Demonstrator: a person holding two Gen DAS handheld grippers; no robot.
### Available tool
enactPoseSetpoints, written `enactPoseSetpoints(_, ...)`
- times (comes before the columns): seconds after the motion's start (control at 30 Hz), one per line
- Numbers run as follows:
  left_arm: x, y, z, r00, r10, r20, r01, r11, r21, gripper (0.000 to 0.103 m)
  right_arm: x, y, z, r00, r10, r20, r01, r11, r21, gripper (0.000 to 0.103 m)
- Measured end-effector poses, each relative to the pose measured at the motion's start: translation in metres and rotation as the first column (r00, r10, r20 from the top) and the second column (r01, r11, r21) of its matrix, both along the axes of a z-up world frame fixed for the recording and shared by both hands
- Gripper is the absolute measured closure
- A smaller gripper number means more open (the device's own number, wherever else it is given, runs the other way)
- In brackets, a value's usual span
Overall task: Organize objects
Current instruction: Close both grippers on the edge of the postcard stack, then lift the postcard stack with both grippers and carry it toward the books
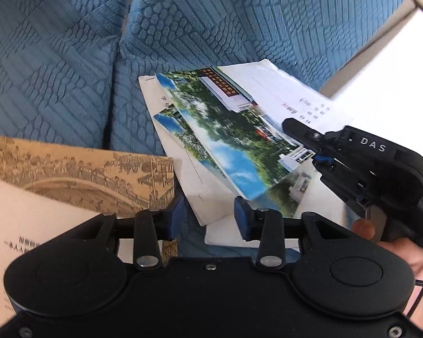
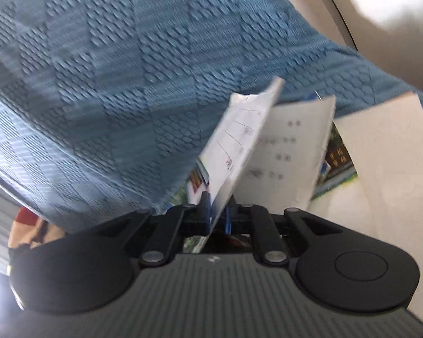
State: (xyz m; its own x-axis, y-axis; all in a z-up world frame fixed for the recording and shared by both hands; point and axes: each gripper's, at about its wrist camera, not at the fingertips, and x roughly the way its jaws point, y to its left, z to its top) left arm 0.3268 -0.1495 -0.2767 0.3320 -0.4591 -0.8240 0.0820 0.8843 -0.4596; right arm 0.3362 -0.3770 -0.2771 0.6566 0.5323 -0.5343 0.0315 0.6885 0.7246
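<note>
Pinching a thin white booklet (image 2: 237,152) by its edge, the right claw (image 2: 217,219) is clamped on it — the booklet stands tilted up over the blue textured sofa cushion (image 2: 98,84). In the left wrist view the left claw (image 1: 208,217) hangs with its jaws apart and nothing between them, above a loose pile of photo-covered booklets (image 1: 225,140) on the cushion — a brown illustrated book (image 1: 84,177) lies just beside the pile
</note>
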Motion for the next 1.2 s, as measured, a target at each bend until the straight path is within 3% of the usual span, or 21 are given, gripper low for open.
enactPoseSetpoints(0.1,-0.001,0.022,0.002,0.998,0.053,-0.030,-0.057,0.992,-0.114,0.052,-0.005,-0.002,0.014,1.000,-0.022,0.013,0.022,1.000,0.012,0.097)
enactPoseSetpoints(0.2,-0.002,0.045,0.001,0.991,0.107,-0.081,-0.123,0.964,-0.235,0.052,-0.008,-0.002,0.025,0.999,-0.027,0.019,0.027,0.999,0.017,0.097)
enactPoseSetpoints(0.43,-0.006,0.051,-0.001,0.982,0.122,-0.142,-0.167,0.913,-0.373,0.049,-0.018,-0.001,0.053,0.999,-0.014,0.050,0.012,0.999,0.037,0.098)
enactPoseSetpoints(0.63,-0.008,0.047,-0.007,0.968,0.133,-0.214,-0.232,0.805,-0.546,0.040,-0.022,-0.006,0.068,0.999,-0.019,0.051,0.016,0.999,0.052,0.098)
enactPoseSetpoints(0.7,-0.007,0.043,-0.010,0.964,0.126,-0.235,-0.241,0.787,-0.568,0.040,-0.025,-0.011,0.071,0.998,-0.027,0.048,0.024,0.998,0.062,0.098)
enactPoseSetpoints(0.83,-0.002,0.035,-0.012,0.962,0.110,-0.250,-0.239,0.782,-0.575,0.040,-0.032,-0.020,0.078,0.998,-0.032,0.053,0.028,0.997,0.077,0.098)
enactPoseSetpoints(0.97,0.005,0.030,-0.017,0.955,0.104,-0.278,-0.259,0.750,-0.609,0.040,-0.039,-0.034,0.084,0.998,-0.035,0.044,0.031,0.995,0.090,0.098)
enactPoseSetpoints(1.2,0.017,0.026,-0.025,0.948,0.096,-0.304,-0.274,0.731,-0.624,0.041,-0.052,-0.062,0.094,0.999,-0.037,0.030,0.033,0.991,0.129,0.098)
